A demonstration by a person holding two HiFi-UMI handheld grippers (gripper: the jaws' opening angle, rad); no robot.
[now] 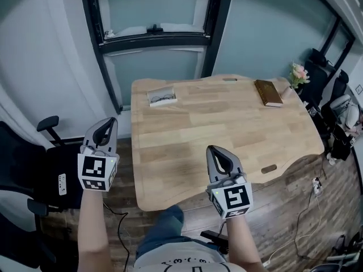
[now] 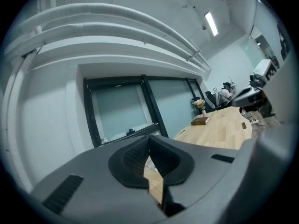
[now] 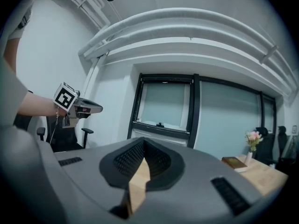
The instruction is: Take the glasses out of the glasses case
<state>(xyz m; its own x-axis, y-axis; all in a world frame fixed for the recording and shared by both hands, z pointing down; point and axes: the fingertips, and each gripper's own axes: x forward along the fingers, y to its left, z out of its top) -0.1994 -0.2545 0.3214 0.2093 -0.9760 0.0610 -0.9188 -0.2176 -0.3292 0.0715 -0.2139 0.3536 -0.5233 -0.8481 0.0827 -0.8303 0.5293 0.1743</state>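
Note:
The glasses case (image 1: 162,96) lies open at the far left of the wooden table (image 1: 227,129), with dark-framed glasses showing inside it. My left gripper (image 1: 111,122) is held off the table's left edge, above the floor, well short of the case; its jaws are shut with nothing in them. My right gripper (image 1: 213,151) hovers over the table's near edge, also shut and empty. In the left gripper view the jaws (image 2: 148,140) meet at their tips and the right gripper (image 2: 250,97) shows at the right. The right gripper view shows its closed jaws (image 3: 144,143) and the left gripper (image 3: 77,106).
A brown book (image 1: 268,92) and a small vase of flowers (image 1: 298,75) stand at the table's far right. A black office chair (image 1: 34,169) is at the left, more chairs (image 1: 334,106) at the right. A dark window frame (image 1: 156,38) runs behind the table. Cables lie on the floor.

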